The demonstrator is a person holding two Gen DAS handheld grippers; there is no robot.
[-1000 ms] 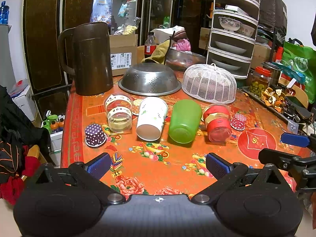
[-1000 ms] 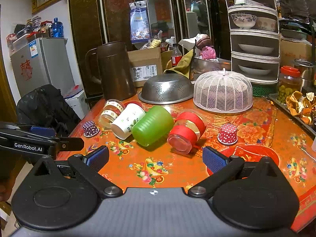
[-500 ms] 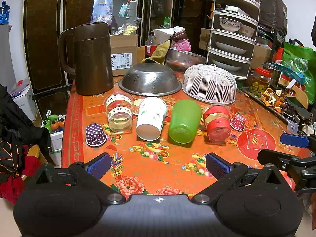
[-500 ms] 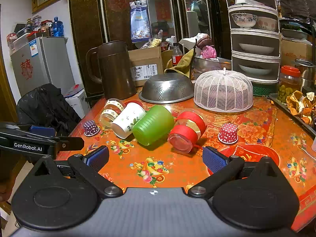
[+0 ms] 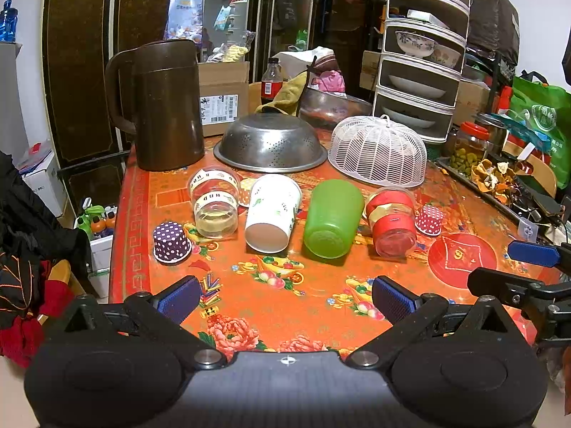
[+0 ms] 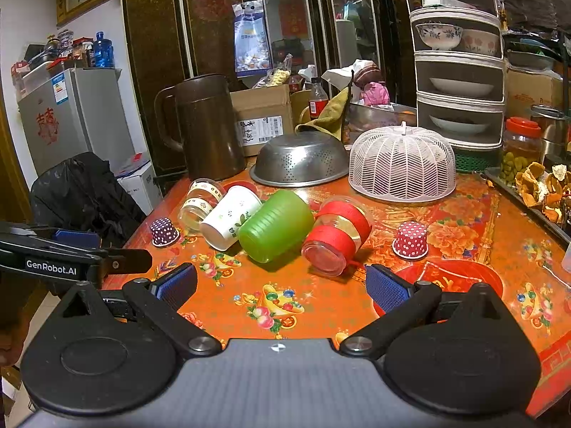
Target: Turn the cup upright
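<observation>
Several cups lie on their sides in a row on the orange table (image 5: 285, 296), bases toward me: a clear taped cup (image 5: 214, 203) (image 6: 200, 201), a white paper cup (image 5: 273, 212) (image 6: 230, 217), a green plastic cup (image 5: 332, 217) (image 6: 274, 224) and a clear cup with red bands (image 5: 392, 219) (image 6: 337, 235). My left gripper (image 5: 285, 299) is open and empty near the front edge, in front of the white and green cups. My right gripper (image 6: 280, 287) is open and empty, in front of the green and red-banded cups.
Two small dotted paper cases stand mouth down, purple (image 5: 171, 237) at the left and red (image 5: 430, 219) at the right. Behind the cups are a brown jug (image 5: 164, 107), an upturned steel colander (image 5: 271, 148) and a white mesh food cover (image 5: 378, 151). A tray of peels (image 5: 499, 178) lines the right edge.
</observation>
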